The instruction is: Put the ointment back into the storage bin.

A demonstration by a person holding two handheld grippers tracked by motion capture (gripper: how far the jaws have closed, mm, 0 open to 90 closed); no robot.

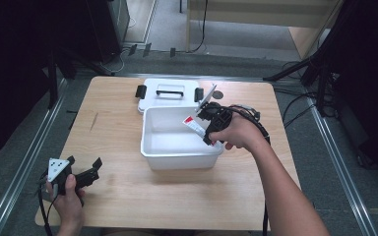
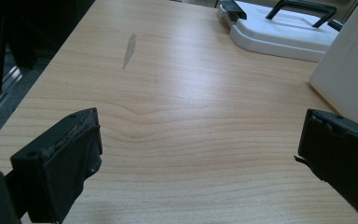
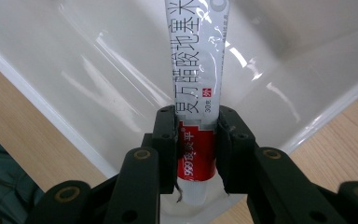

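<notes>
Holding the ointment tube (image 3: 196,84) clamped between my right jaws, I have the right gripper (image 1: 207,119) over the open white plastic bin (image 1: 177,156); release inside is left. The bin's lid (image 1: 170,94) lies behind it on the desk (image 1: 123,187). My left gripper (image 1: 81,173) rests idle, jaws wide apart. The label reads "30g", "999" and Chinese characters.

Tube (image 3: 198,84): top cut off by right gripper view's edge; lower end hidden between right tool (image 3: 198,149) jaws. Small print illegible.
</notes>
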